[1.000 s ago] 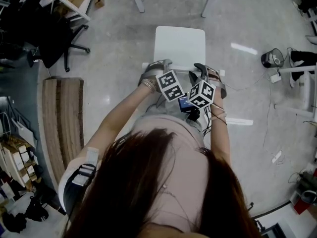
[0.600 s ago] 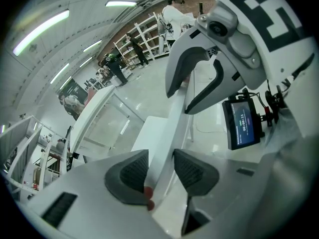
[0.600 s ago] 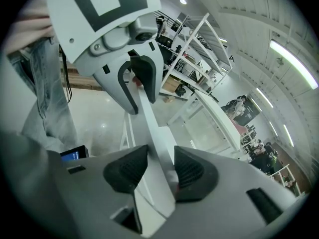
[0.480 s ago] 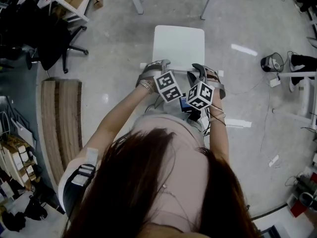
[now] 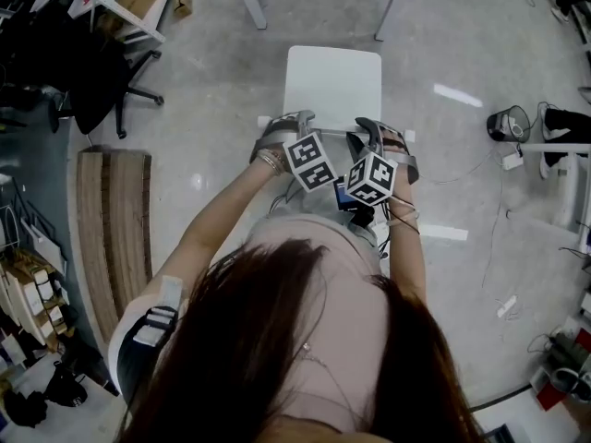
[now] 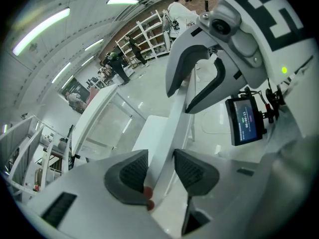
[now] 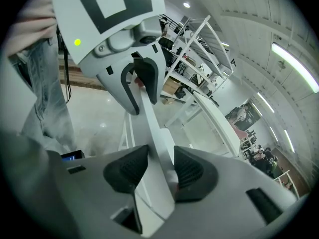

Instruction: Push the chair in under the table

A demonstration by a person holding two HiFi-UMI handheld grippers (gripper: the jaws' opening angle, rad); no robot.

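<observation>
A white chair (image 5: 332,79) stands on the grey floor with its seat facing the table's legs (image 5: 251,0) at the top of the head view. Both grippers clamp the top of its backrest (image 5: 334,129). My left gripper (image 5: 283,127) holds the left end; in the left gripper view its pads (image 6: 130,173) press on the white backrest (image 6: 172,128). My right gripper (image 5: 373,135) holds the right end, and the white edge (image 7: 152,133) sits tight between its pads (image 7: 192,171). The white tabletop (image 6: 97,111) lies beyond the chair.
A black office chair (image 5: 102,72) and a wooden slatted bench (image 5: 115,220) stand at the left. Cables and a small black fan (image 5: 506,118) lie on the floor at the right, beside white furniture legs (image 5: 563,183). Shelving (image 7: 192,49) fills the background.
The chair and both grippers have slid a little forward over the floor, towards the table legs. Both grips on the backrest are unchanged.
</observation>
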